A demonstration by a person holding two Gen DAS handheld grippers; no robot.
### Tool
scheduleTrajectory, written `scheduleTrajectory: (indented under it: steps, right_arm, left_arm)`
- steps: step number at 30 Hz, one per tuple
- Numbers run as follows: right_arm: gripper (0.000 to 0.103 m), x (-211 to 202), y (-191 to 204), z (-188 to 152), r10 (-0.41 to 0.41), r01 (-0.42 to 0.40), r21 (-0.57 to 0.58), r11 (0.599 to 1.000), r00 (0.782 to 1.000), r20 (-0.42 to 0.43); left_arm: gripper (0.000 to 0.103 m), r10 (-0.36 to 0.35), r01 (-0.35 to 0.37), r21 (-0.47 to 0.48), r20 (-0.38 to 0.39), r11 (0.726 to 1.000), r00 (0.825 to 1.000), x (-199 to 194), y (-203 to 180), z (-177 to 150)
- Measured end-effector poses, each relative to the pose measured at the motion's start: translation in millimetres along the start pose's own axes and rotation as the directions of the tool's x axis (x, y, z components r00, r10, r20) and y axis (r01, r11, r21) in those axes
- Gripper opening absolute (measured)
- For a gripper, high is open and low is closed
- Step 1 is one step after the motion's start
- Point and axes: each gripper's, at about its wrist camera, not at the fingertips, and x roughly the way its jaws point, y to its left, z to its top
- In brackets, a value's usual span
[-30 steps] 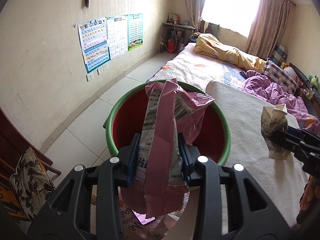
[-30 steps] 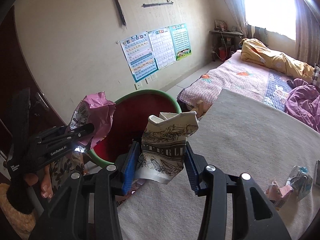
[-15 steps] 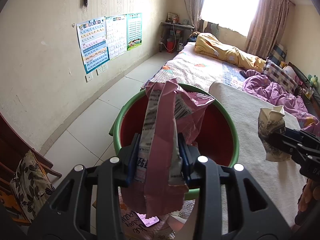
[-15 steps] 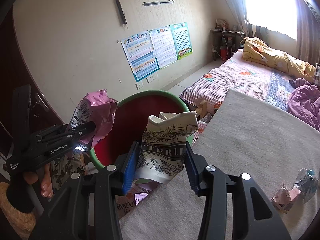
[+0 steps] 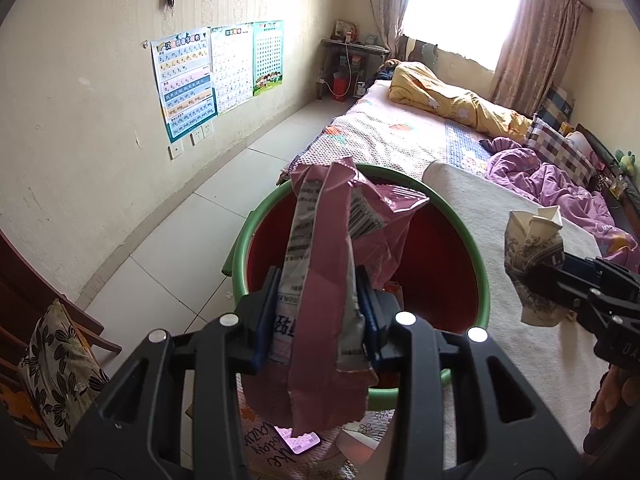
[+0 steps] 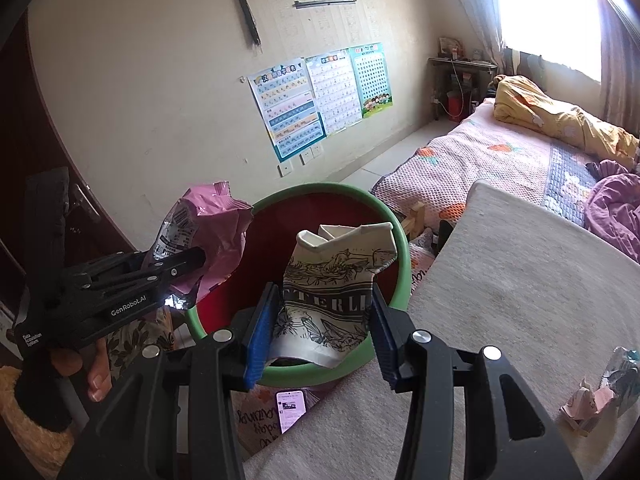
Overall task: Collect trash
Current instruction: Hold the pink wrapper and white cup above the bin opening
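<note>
My left gripper (image 5: 318, 312) is shut on a crumpled pink snack wrapper (image 5: 324, 256) and holds it over the near rim of a green bin with a red inside (image 5: 452, 264). My right gripper (image 6: 322, 324) is shut on a crushed paper cup with black line drawings (image 6: 340, 284), held above the bin's (image 6: 288, 232) right side. In the left wrist view the cup (image 5: 532, 264) hangs at the right, beside the bin. The right wrist view shows the left gripper (image 6: 192, 260) and its wrapper (image 6: 204, 232) over the bin's left rim.
A beige-covered table (image 6: 520, 300) lies right of the bin, with crumpled wrappers (image 6: 600, 388) near its right edge. A phone (image 6: 292, 404) lies on patterned cloth below the bin. A bed (image 5: 400, 136) stands beyond, a cushioned wooden chair (image 5: 52, 360) at the left.
Both wrist views have closed in on the bin, which now looks larger. The right gripper with the cup has shifted left from over the table to over the bin's rim.
</note>
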Motion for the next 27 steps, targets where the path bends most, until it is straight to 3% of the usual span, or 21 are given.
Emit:
scheduleTrajectory:
  steps: [27]
  right_arm:
    - [0.044,23.3,3.7,11.8,-0.005,0.005,0.009,1.0,1.0,-0.007]
  left_arm:
    - [0.035,-0.02,0.02,0.017,-0.035,1.0,0.999,25.4,10.4,15.0]
